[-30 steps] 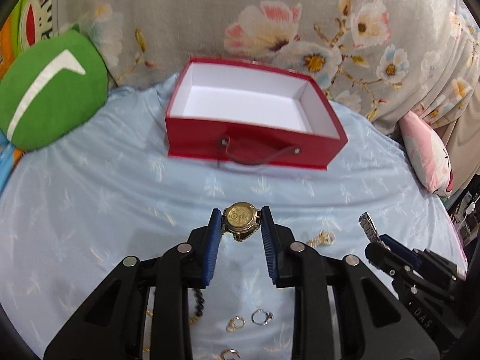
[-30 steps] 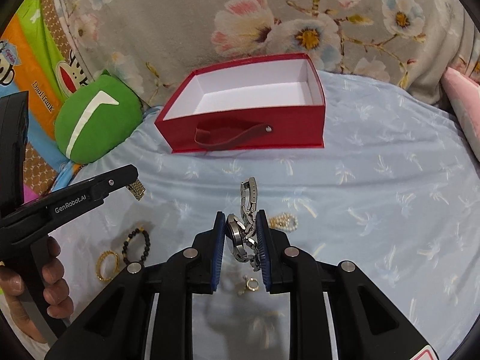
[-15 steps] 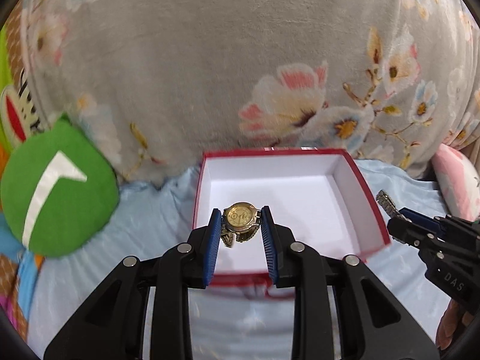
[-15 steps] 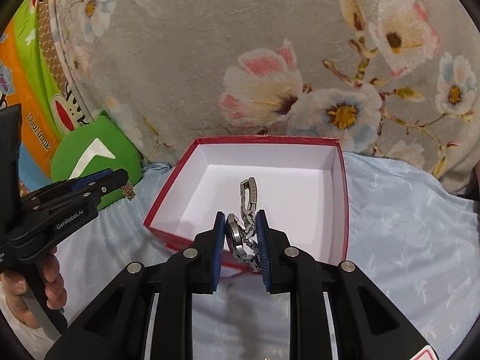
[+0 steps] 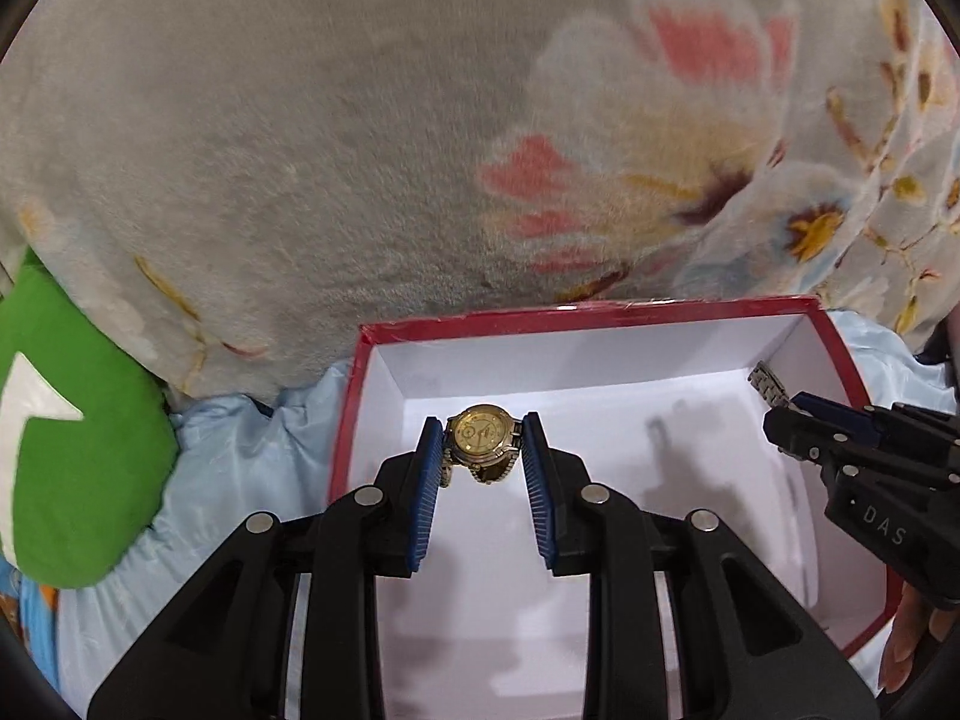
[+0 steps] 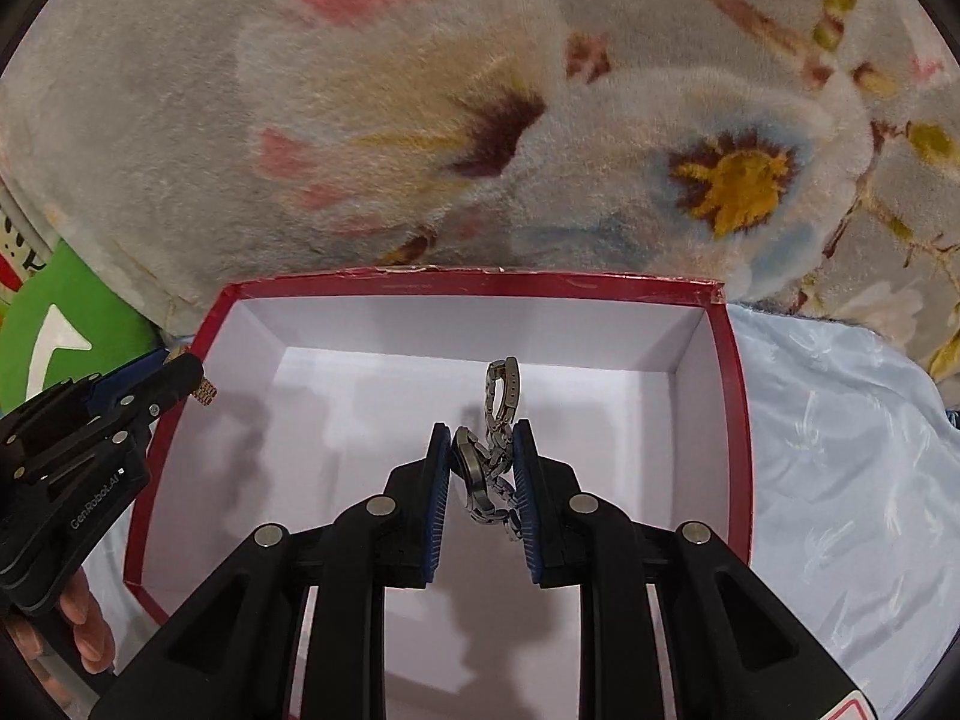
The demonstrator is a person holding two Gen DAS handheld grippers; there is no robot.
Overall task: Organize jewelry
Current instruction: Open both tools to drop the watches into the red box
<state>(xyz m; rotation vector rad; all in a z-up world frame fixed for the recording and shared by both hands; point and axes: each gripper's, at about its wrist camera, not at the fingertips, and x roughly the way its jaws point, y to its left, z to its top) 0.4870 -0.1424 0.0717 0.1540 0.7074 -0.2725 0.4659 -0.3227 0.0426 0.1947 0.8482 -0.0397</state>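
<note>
My left gripper [image 5: 480, 450] is shut on a gold watch [image 5: 480, 441] and holds it above the white inside of the red box [image 5: 354, 396]. My right gripper [image 6: 480, 456] is shut on a silver watch [image 6: 489, 462] with a metal link band that sticks up, also above the inside of the red box [image 6: 735, 408]. In the left wrist view the right gripper [image 5: 798, 414] comes in over the box's right side. In the right wrist view the left gripper [image 6: 180, 372] comes in over the box's left edge. The box holds nothing else that I can see.
A grey flowered blanket [image 5: 420, 120] rises right behind the box. A green cushion [image 5: 72, 450] lies to the left. The box stands on a light blue sheet [image 6: 840, 450]. A hand [image 6: 84, 630] holds the left gripper.
Both grippers have moved forward from above the sheet to above the inside of the box, each still holding its watch. The loose jewelry on the sheet has dropped out of view.
</note>
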